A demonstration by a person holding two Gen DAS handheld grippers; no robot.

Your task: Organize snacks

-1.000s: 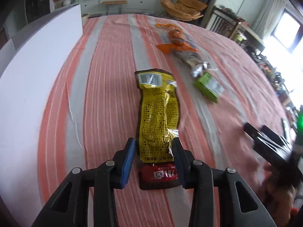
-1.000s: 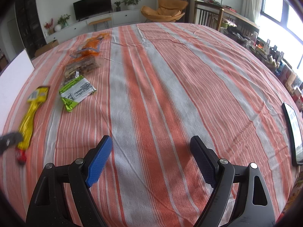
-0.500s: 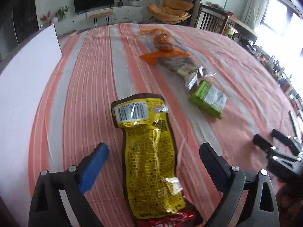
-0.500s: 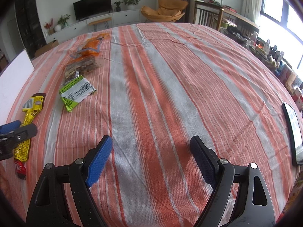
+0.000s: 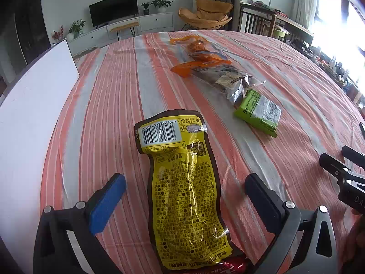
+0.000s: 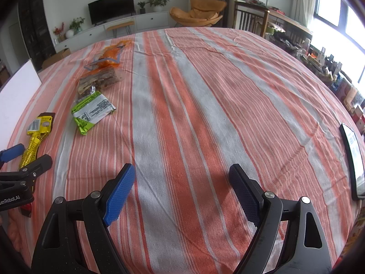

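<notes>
A yellow snack packet lies flat on the striped tablecloth, barcode end away from me. My left gripper straddles it, jaws opening wide, and neither pad touches it. A red packet peeks out under its near end. Farther right lie a green packet, a clear packet of brown snacks and an orange packet in a row. My right gripper hovers open over bare cloth with nothing between its pads. The right wrist view shows the yellow packet and the left gripper at far left.
A white board stands along the table's left edge. A dark phone lies near the right edge. The right gripper shows at the right of the left wrist view. A TV unit, chair and shelves stand beyond the table.
The left gripper's jaws have spread from pinching the yellow packet's near end to wide apart, letting it lie on the cloth. The view has rolled and shifted. The right gripper is unchanged.
</notes>
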